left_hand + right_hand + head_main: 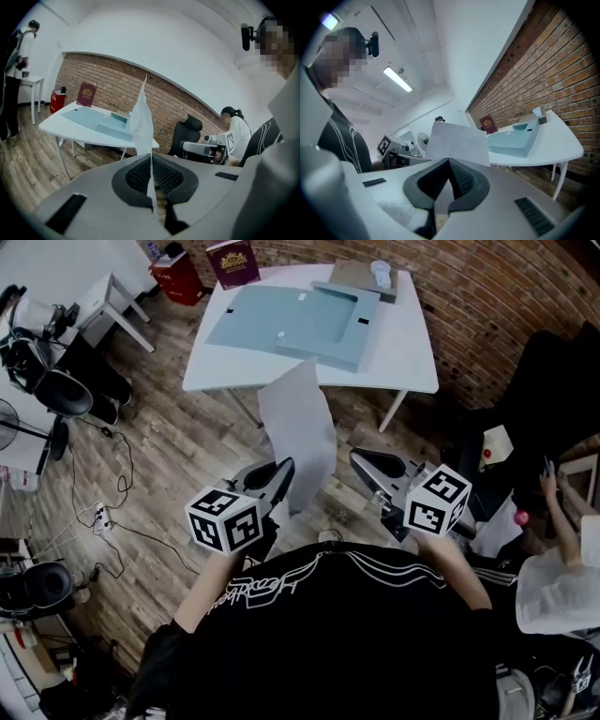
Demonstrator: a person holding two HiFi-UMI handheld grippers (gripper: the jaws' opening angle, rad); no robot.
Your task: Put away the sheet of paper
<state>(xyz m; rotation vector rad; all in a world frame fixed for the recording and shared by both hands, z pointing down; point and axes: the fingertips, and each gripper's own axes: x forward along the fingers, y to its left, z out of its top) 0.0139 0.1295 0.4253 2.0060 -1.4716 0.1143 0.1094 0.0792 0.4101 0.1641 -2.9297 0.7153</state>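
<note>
A white sheet of paper hangs upright in the air in front of me, over the wooden floor and short of the white table. My left gripper is shut on its lower left edge; in the left gripper view the sheet stands edge-on between the closed pads. My right gripper is a little right of the sheet, apart from it, its jaws together on nothing. The right gripper view shows the sheet flat-on. An open light-blue folder box lies on the table.
A dark red book stands at the table's back left, with a grey pad beside it. A seated person works at the right. Office chairs, a small white desk and floor cables fill the left.
</note>
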